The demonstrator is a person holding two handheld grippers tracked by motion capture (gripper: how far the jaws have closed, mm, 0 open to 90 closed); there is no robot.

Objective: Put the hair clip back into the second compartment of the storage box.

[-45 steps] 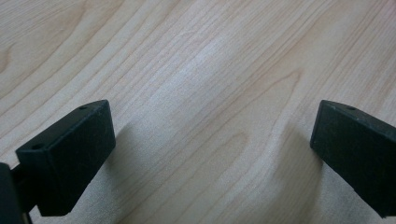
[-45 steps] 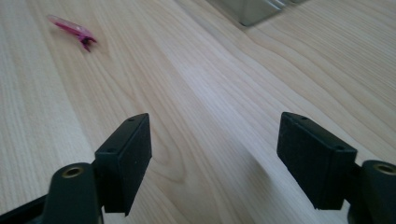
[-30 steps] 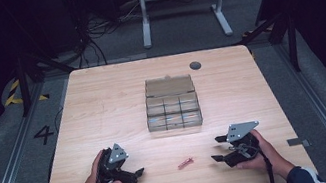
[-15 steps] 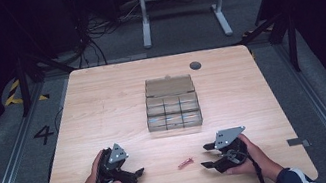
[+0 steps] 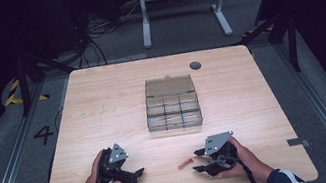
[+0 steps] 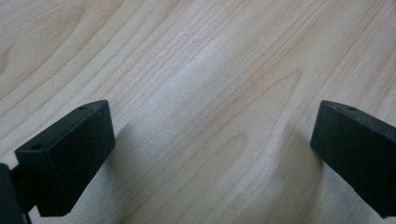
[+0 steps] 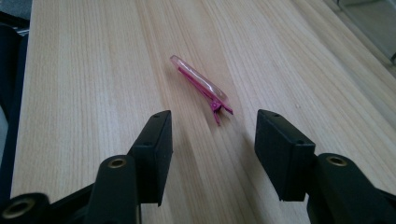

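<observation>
1. The pink hair clip (image 5: 184,163) lies flat on the wooden surface (image 5: 103,112), low in the high view and a little right of centre, between the two hands.
2. The right hand-held gripper (image 5: 196,161) sits at the lower right of that view, held low over the surface, its tips just beside the clip.
3. In the right gripper view the clip (image 7: 201,87) lies just above centre, slanting from upper left to lower right — its pinched end points toward the gap between the jaws.
4. The right jaws have just been closing; they stand partly apart, nothing between them, the clip ahead of the tips and untouched.
5. The left hand-held gripper (image 5: 137,173) rests at the lower left of the high view; its jaws stand wide apart over bare wood.
6. A clear compartment box (image 5: 173,111) with its lid up sits mid-frame — well apart from the clip.
</observation>
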